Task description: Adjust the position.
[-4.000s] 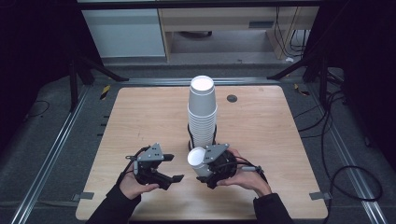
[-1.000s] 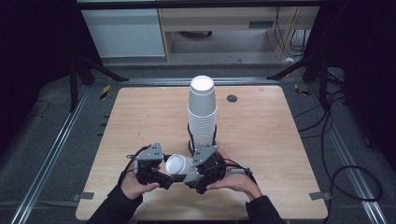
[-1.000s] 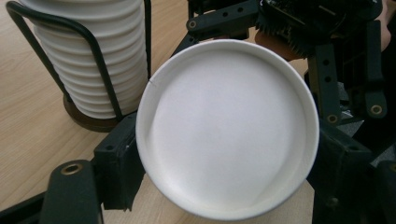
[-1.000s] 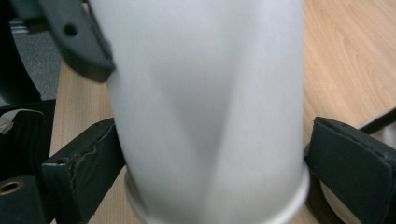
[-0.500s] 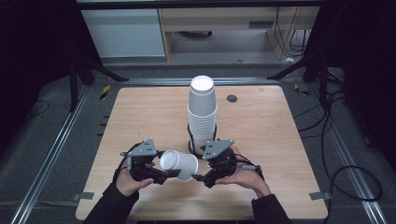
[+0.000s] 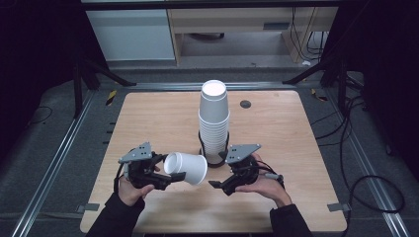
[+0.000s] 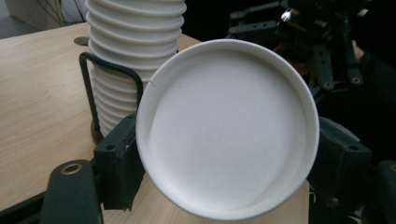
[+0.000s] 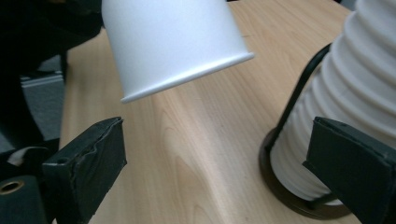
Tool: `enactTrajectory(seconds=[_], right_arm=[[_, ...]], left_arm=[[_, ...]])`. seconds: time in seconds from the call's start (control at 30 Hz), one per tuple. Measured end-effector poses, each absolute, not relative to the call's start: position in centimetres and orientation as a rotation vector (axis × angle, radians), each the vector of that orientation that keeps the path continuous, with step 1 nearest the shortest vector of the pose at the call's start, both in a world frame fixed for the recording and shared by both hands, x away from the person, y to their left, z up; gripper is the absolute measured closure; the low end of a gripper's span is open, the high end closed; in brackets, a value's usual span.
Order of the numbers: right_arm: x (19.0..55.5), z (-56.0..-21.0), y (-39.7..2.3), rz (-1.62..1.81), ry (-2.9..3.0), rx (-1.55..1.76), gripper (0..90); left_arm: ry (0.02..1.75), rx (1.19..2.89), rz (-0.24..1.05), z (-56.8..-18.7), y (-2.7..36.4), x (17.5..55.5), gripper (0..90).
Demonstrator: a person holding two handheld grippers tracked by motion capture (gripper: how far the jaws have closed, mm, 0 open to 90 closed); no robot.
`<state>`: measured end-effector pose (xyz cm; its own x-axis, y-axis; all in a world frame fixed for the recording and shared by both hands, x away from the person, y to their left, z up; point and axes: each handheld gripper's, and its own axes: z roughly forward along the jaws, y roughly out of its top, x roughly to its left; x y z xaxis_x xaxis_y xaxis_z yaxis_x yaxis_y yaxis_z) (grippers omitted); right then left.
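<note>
Before the cup stack point(image 6: 214, 121), left claw point(image 6: 170, 177) pinching a cup point(image 6: 186, 168), right claw point(image 6: 217, 186) spread.

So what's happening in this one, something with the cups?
A person works two handheld grippers at a light wooden table. The left gripper is shut on a single white paper cup, held sideways above the table. The right gripper is open beside it, holding nothing. Behind them, a tall stack of white paper cups stands in a black wire holder.

Cup stack point(image 7: 135, 56) top beyond left gripper view's edge.
</note>
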<state>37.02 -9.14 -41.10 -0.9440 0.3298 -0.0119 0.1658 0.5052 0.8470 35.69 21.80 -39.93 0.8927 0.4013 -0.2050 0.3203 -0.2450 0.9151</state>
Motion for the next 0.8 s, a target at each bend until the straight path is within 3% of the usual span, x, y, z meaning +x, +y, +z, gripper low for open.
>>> enactTrajectory(seconds=[0.8], right_arm=[[36.5, -42.5, -7.2, 1.580, 2.712, 0.326, 4.3]], left_arm=[[0.393, 1.856, -0.011, -40.2, 19.6, 34.7, 22.4]])
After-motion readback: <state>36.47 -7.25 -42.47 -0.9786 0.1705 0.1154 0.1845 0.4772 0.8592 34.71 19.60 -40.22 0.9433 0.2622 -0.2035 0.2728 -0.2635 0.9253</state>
